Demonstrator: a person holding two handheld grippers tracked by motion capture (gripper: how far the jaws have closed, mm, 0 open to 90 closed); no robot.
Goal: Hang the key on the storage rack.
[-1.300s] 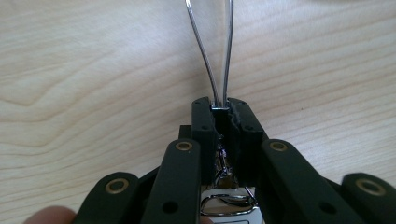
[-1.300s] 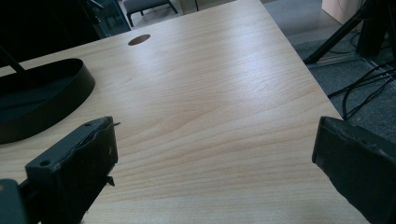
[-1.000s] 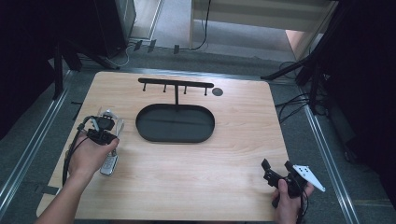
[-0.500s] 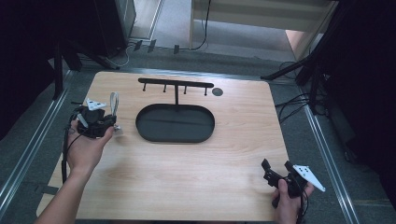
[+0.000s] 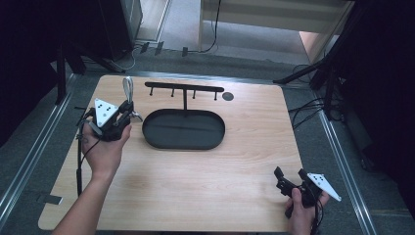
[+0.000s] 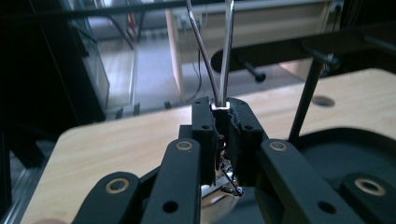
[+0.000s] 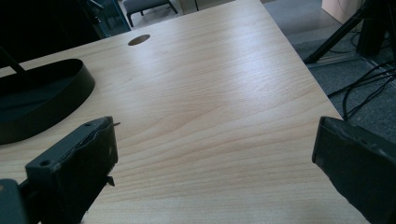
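The fingers of the left gripper (image 6: pixel 219 126) are pressed together on a thin metal utensil (image 5: pixel 128 89), pinching it at the narrow part of its handle, so that the looped wire end stands up above the jaws and a shiny rounded part hangs below them. I cannot tell exactly what kind of utensil it is. Compared with one second ago, the left gripper (image 5: pixel 128 113) has risen from the table (image 5: pixel 244 147) and moved toward the far side; earlier it was low, on the wood to the left of the black oval tray (image 5: pixel 183 129), and now it is held in the air just beside the left end of this tray, with the utensil turned upright. This means, in my judgement, that the picking up is finished and the carrying has started. The hook rack (image 5: pixel 184 88), which rises from the far rim of the tray, is near, and the loop is already close to its left end, so hanging the utensil on a hook seems the likely next step. The right gripper (image 5: pixel 289 175) has not moved; it rests well to the right of the tray, near the front edge of the table, with its fingers (image 7: pixel 74 163) spread wide and empty.
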